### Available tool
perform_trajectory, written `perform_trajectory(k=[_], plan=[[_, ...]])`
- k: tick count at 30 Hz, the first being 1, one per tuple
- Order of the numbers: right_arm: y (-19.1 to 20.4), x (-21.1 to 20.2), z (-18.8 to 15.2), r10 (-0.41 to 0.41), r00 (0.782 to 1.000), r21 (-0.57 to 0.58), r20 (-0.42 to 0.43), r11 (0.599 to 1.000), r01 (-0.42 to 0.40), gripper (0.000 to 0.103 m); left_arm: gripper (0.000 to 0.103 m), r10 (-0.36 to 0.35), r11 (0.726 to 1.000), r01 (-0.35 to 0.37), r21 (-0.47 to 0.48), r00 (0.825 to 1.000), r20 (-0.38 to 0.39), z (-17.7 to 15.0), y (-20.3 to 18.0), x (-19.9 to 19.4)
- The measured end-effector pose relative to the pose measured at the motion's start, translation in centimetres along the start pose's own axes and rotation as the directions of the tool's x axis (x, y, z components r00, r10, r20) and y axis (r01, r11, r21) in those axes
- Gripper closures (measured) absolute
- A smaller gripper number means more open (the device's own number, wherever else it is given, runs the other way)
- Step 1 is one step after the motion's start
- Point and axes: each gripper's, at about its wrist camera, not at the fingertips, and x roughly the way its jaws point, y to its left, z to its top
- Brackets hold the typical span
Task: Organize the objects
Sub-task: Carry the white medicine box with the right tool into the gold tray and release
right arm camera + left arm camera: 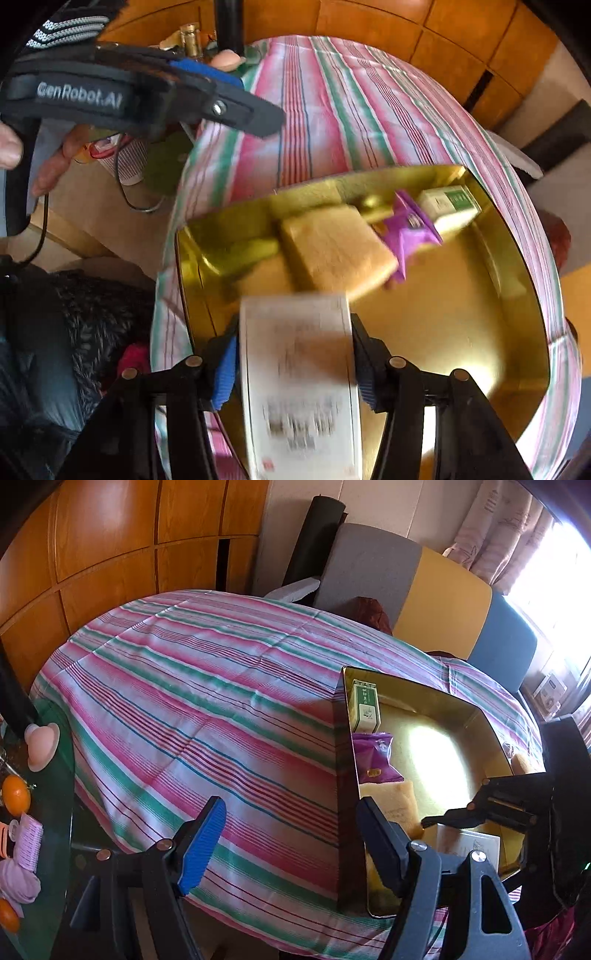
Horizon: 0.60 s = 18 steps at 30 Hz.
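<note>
White packet (299, 376) between right tool (295, 373) pads

One gold tray (480, 369) is seen, with one green box (365, 705), one purple packet (375, 755), one sponge cake (336, 251) and one white box (299, 387); two oranges (15, 794) are counted.

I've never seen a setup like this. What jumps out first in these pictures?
The shiny gold tin on the striped pink-and-green tablecloth catches the eye. A green-and-white box, a purple packet and a tan cake-like slab line one wall. The right gripper holds a blurred white box over the tin.
</note>
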Motion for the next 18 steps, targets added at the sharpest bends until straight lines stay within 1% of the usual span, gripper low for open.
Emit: perform_trajectory(k=[2, 3, 4, 6, 8, 10, 12, 15, 16, 18], plan=[[-0.4, -0.2, 0.2, 0.032, 0.999, 0.041, 0.035, 0.999, -0.034, 0.045, 0.029, 0.002, 1.000, -0.002, 0.002, 1.000, 0.001, 0.0, 0.0, 0.0], [-0.5, -0.4, 0.2, 0.063, 0.997, 0.064, 0.051, 0.996, -0.067, 0.042, 0.029, 0.002, 1.000, -0.002, 0.003, 1.000, 0.002, 0.0, 0.0, -0.1], [-0.6, -0.5, 0.1, 0.083, 0.995, 0.084, 0.062, 0.993, -0.088, 0.041, 0.029, 0.001, 1.000, -0.001, 0.006, 1.000, 0.001, -0.1, -0.1, -0.1], [-0.8, -0.6, -0.1, 0.102, 0.992, 0.117, 0.073, 0.987, -0.110, 0.041, 0.029, 0.001, 1.000, -0.001, 0.013, 1.000, -0.002, 0.0, -0.3, 0.0], [-1.1, -0.5, -0.3, 0.102, 0.991, 0.147, 0.084, 0.983, -0.113, 0.039, 0.029, 0.003, 1.000, -0.003, 0.022, 1.000, 0.000, -0.2, -0.7, -0.1], [-1.5, -0.6, -0.6, 0.094, 0.991, 0.190, 0.099, 0.975, -0.112, 0.034, 0.029, 0.007, 0.999, -0.007, 0.035, 1.000, 0.008, -0.2, -1.0, -0.3], [-2.0, -1.2, -1.0, 0.076, 0.988, 0.230, 0.134, 0.967, -0.106, 0.022, 0.029, 0.014, 0.998, -0.015, 0.053, 1.000, 0.022, -0.2, -1.5, -0.6], [-2.1, -2.9, -2.1, 0.015, 0.986, 0.291, 0.169, 0.954, -0.065, 0.018, 0.029, 0.017, 0.997, -0.019, 0.072, 0.999, 0.031, -0.3, -2.0, -1.0], [-2.0, -3.9, -3.4, -0.004, 0.984, 0.308, 0.178, 0.950, -0.052, 0.018, 0.029, 0.014, 0.997, -0.016, 0.079, 0.999, 0.030, -0.4, -2.3, -1.0], [-1.8, -5.1, -4.1, -0.064, 0.979, 0.353, 0.196, 0.936, -0.009, 0.016, 0.029, 0.014, 0.996, -0.017, 0.087, 0.999, 0.034, -0.4, -2.6, -1.1]])
